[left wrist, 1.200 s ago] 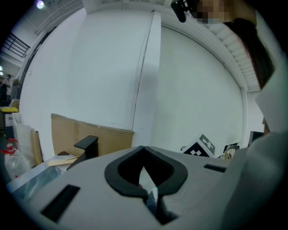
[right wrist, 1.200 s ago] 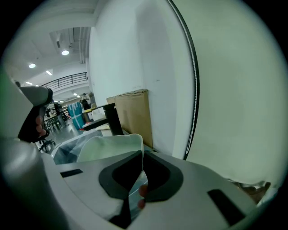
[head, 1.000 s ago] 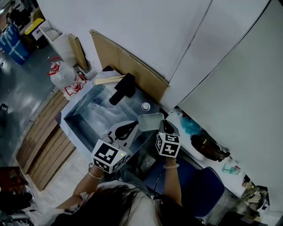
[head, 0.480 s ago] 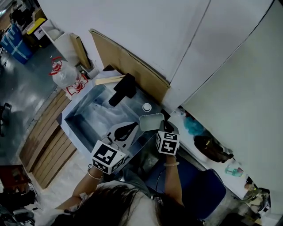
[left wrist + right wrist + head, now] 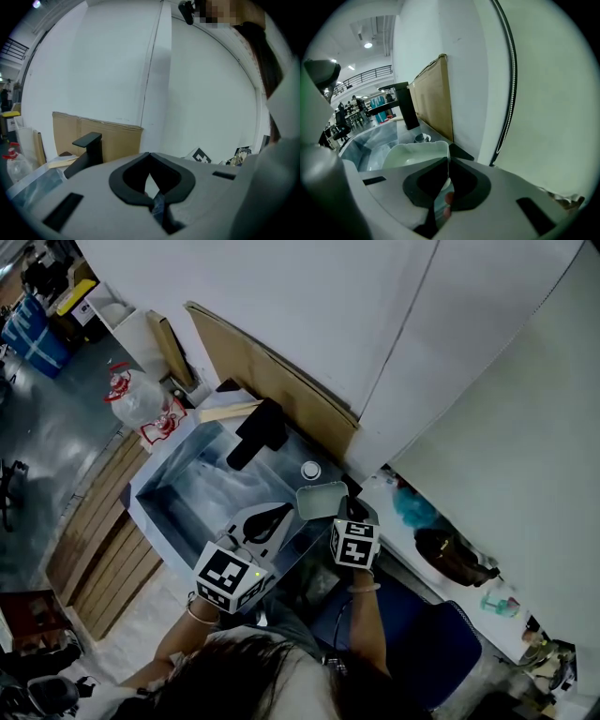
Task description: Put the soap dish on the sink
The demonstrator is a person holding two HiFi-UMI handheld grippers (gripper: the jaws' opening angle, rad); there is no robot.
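Note:
The pale green soap dish (image 5: pixel 321 499) (image 5: pixel 417 154) hangs over the right rim of the steel sink (image 5: pixel 183 498), near the wall. My right gripper (image 5: pixel 339 510) (image 5: pixel 446 165) is shut on the soap dish's near edge. A black tap (image 5: pixel 259 430) (image 5: pixel 406 105) (image 5: pixel 86 152) stands at the back of the sink, with a small round metal knob (image 5: pixel 310 469) (image 5: pixel 422 138) beside it. My left gripper (image 5: pixel 267 521) (image 5: pixel 149 180) is over the sink's front right part, jaws together with nothing between them.
A cardboard sheet (image 5: pixel 272 381) leans on the white wall behind the sink. A dark bag (image 5: pixel 448 557) and small items lie on the counter to the right. A plastic bag (image 5: pixel 141 404) and wooden slats (image 5: pixel 98 540) are on the left.
The right gripper has carried the soap dish slightly right and down in the head view, toward the sink's corner. The left gripper has barely moved.

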